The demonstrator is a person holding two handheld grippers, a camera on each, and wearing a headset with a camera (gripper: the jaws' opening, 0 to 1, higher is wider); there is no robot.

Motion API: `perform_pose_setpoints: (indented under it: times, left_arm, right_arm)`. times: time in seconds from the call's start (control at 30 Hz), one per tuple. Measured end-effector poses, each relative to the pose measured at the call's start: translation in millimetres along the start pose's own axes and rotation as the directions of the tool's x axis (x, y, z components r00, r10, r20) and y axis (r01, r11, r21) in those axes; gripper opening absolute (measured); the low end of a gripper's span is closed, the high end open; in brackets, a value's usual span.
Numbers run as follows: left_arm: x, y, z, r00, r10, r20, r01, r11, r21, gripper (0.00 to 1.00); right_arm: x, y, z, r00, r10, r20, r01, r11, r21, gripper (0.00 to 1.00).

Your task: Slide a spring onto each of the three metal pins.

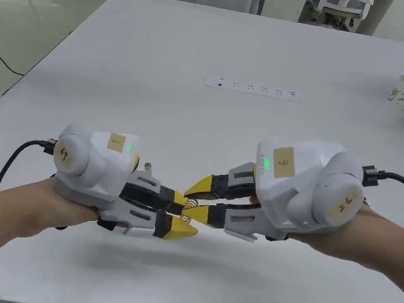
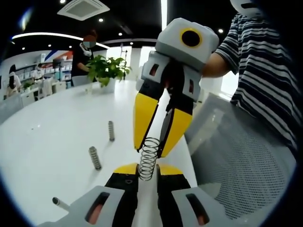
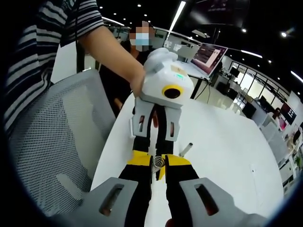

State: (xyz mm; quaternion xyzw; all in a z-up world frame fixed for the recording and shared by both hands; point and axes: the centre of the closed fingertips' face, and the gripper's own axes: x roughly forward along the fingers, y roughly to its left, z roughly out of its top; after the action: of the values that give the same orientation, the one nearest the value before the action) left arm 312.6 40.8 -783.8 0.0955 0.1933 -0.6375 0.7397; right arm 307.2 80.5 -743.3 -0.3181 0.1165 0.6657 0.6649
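Left tongs pinch one end of the spring, its long axis running straight toward the right tongs; those straddle its far end, grip unclear.

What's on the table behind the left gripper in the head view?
The top of one metal pin shows just behind the left gripper; the gripper's body covers its lower part and anything else standing there.

yellow-tipped white left tool and right tool, silver spring, white table, striped shirt.
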Motion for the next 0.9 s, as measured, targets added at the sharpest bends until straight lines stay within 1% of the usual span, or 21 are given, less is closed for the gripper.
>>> perform_pose_setpoints:
  times: [0.13,0.4,0.57,0.73,0.9]
  left_arm:
    - [0.6,1.4,-0.3,0.9999,0.01,0.004,-0.01,1.0,-0.004,0.09]
    - [-2.8,3.2,-2.9,0.9997,0.023,0.008,-0.023,1.0,-0.016,0.12]
    - [-9.6,5.9,-7.0,0.9993,0.037,0.005,-0.037,0.999,-0.025,0.12]
    - [-17.6,10.2,-12.4,0.998,0.063,0.004,-0.062,0.997,-0.038,0.13]
    - [-25.9,11.4,-15.9,0.9966,0.083,0.003,-0.083,0.995,-0.051,0.13]
  right_arm:
    - [0.0,-1.2,0.1,0.9999,0.004,-0.015,-0.005,1.0,-0.023,0.07]
    - [1.9,-3.5,4.5,0.9997,0.015,-0.021,-0.016,0.999,-0.045,0.07]
    - [2.8,-4.2,5.6,0.9994,0.021,-0.026,-0.022,0.998,-0.057,0.07]
    - [3.7,-5.6,6.3,0.9991,0.026,-0.032,-0.028,0.997,-0.069,0.07]
    - [5.3,-5.4,6.3,0.9987,0.033,-0.039,-0.036,0.996,-0.08,0.07]
